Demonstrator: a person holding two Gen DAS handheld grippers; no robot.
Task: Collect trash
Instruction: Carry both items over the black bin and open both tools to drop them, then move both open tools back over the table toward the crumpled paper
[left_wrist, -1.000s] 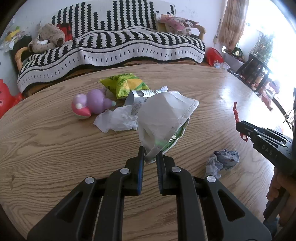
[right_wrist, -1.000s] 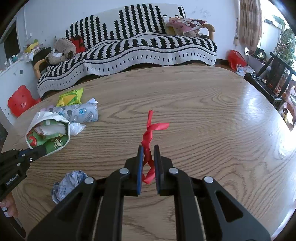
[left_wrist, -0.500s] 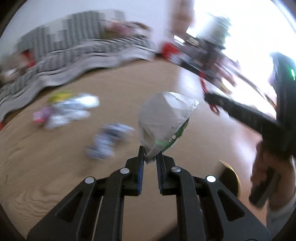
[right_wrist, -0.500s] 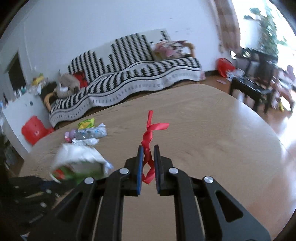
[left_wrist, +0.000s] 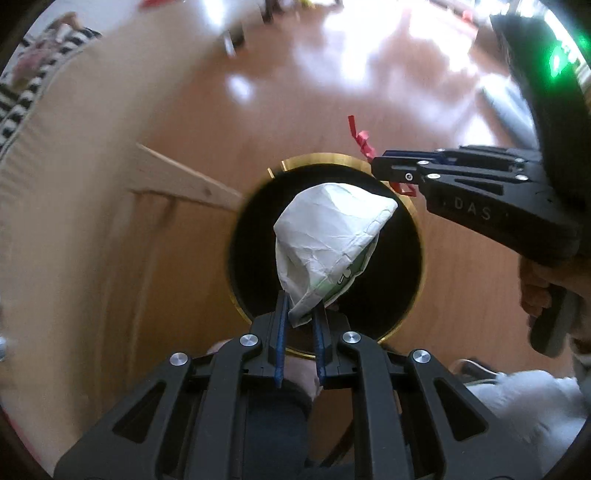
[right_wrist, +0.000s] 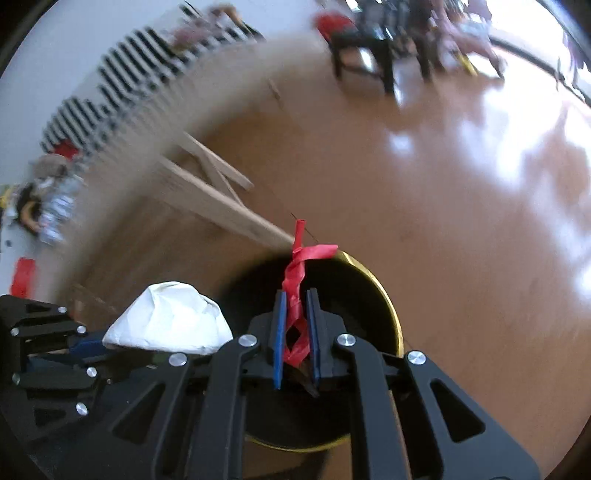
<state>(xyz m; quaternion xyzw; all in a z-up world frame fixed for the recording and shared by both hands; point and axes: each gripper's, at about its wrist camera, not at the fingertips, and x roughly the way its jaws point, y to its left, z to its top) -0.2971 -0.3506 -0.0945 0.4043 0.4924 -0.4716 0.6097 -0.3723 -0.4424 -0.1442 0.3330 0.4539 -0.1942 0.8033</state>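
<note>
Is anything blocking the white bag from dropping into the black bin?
Nothing visible does. The white bag hangs from the left tool right above the bin, whose dark mouth looks open.

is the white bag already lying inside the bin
No, the white bag hangs clamped in the left gripper above the bin.

Left tool (left_wrist: 300, 312), right tool (right_wrist: 295, 317) — both clamped, pointing down.
</note>
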